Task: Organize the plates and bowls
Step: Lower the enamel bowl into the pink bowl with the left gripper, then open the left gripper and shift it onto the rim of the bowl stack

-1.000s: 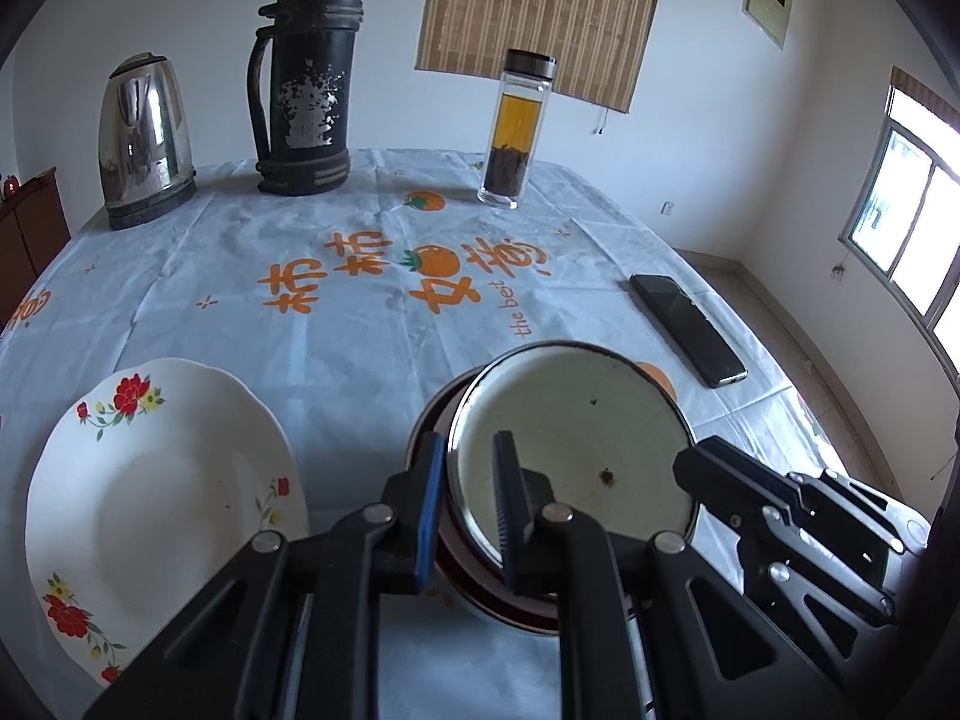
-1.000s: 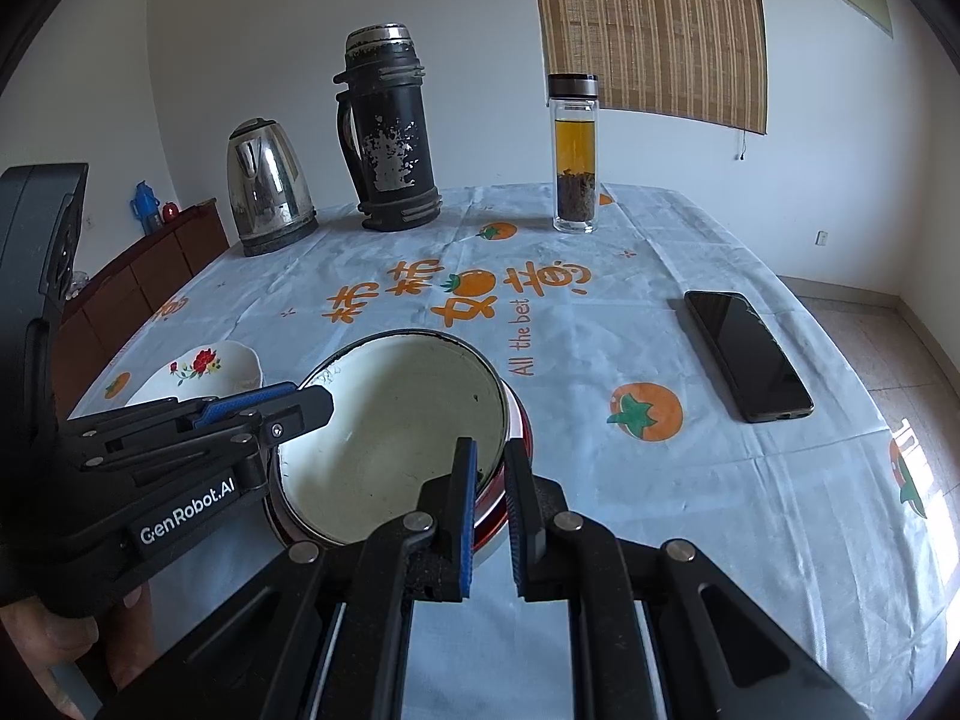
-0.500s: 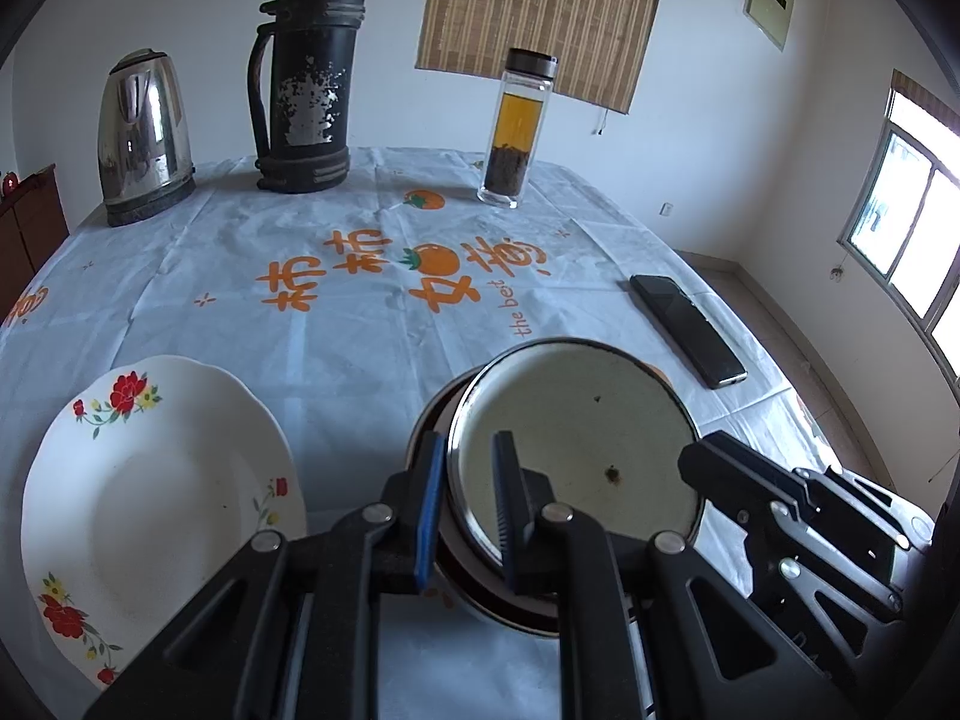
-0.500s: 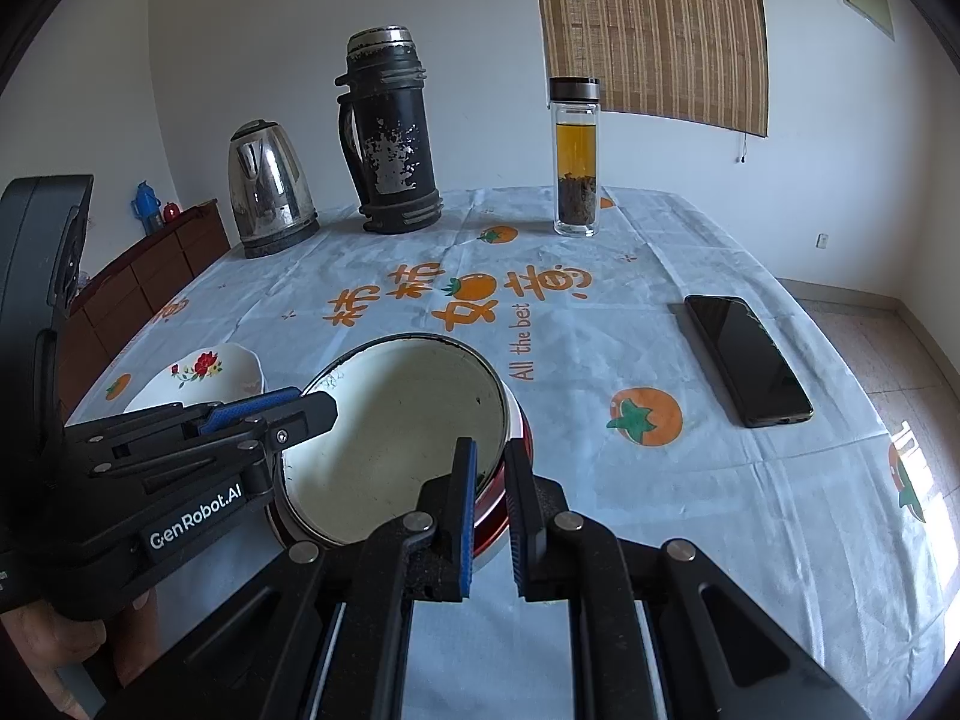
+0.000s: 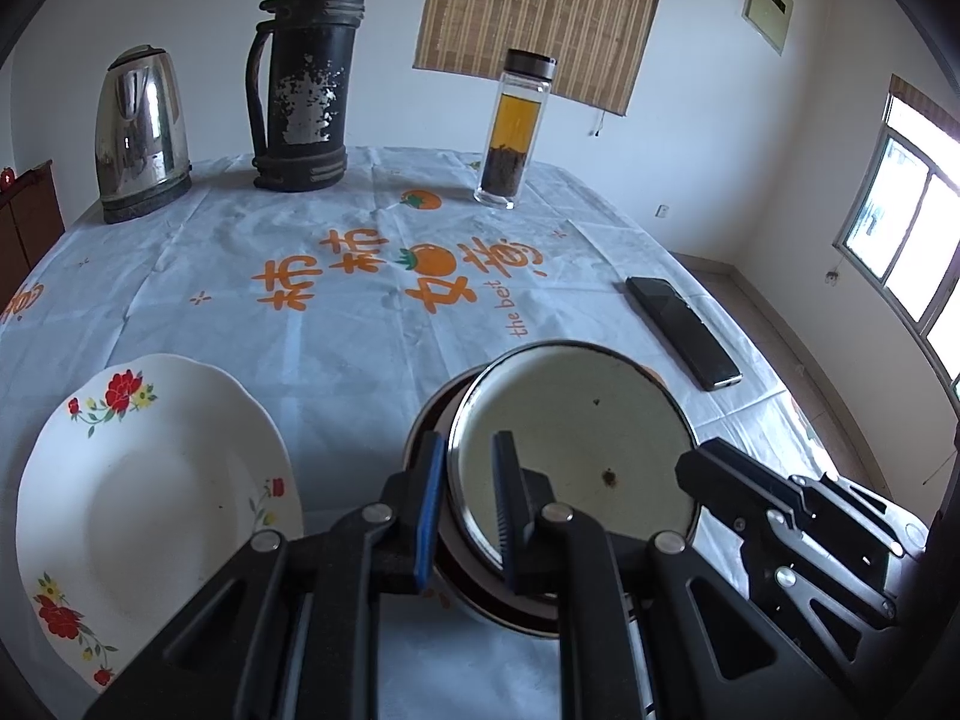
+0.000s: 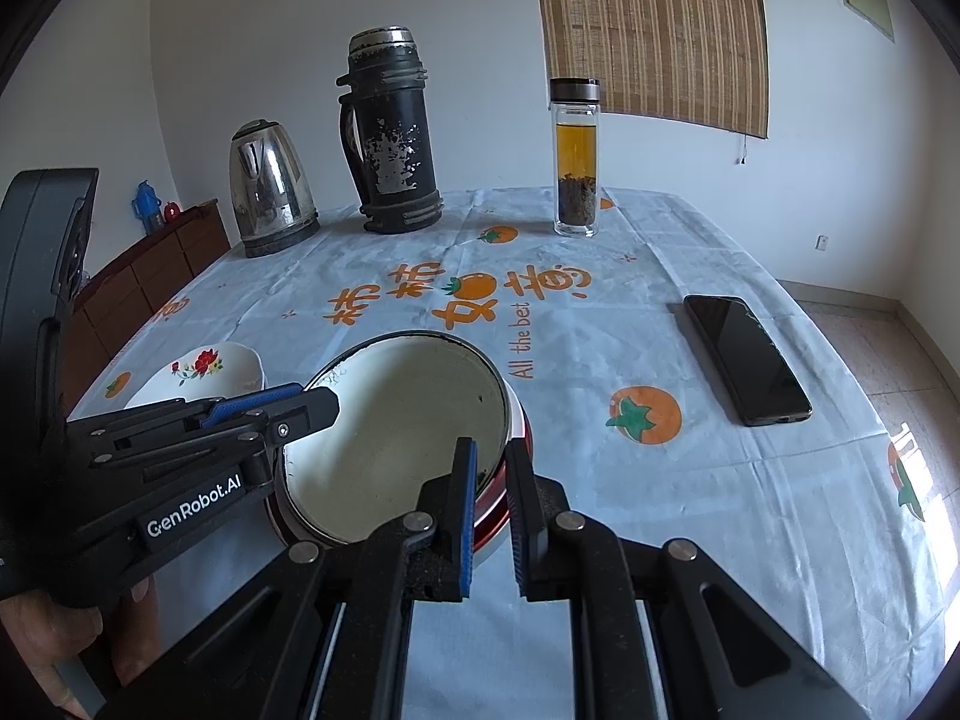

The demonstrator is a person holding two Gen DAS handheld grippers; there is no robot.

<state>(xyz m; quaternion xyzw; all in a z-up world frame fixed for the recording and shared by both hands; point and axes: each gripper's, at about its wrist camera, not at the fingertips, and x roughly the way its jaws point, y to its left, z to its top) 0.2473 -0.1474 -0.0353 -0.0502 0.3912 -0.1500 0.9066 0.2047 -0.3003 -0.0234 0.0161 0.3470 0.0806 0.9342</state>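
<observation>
A cream enamel bowl [image 5: 588, 420] [image 6: 390, 420] with a dark rim sits tilted inside a red bowl [image 6: 521, 432] on the printed tablecloth. My left gripper [image 5: 468, 498] is shut on the enamel bowl's left rim, one blue pad inside and one outside. The right wrist view shows its tip [image 6: 318, 405] at that rim. My right gripper [image 6: 492, 504] is shut on the right rim, with the bowl wall between its pads. It enters the left wrist view [image 5: 690, 462] from the right. A white flowered plate [image 5: 150, 480] [image 6: 204, 372] lies left of the bowls.
At the far side stand a steel kettle [image 5: 141, 132], a black thermos [image 5: 306, 78] and a glass tea bottle [image 5: 513, 132]. A black phone [image 5: 681, 330] lies right of the bowls. A person's hand [image 6: 36, 630] holds the left gripper.
</observation>
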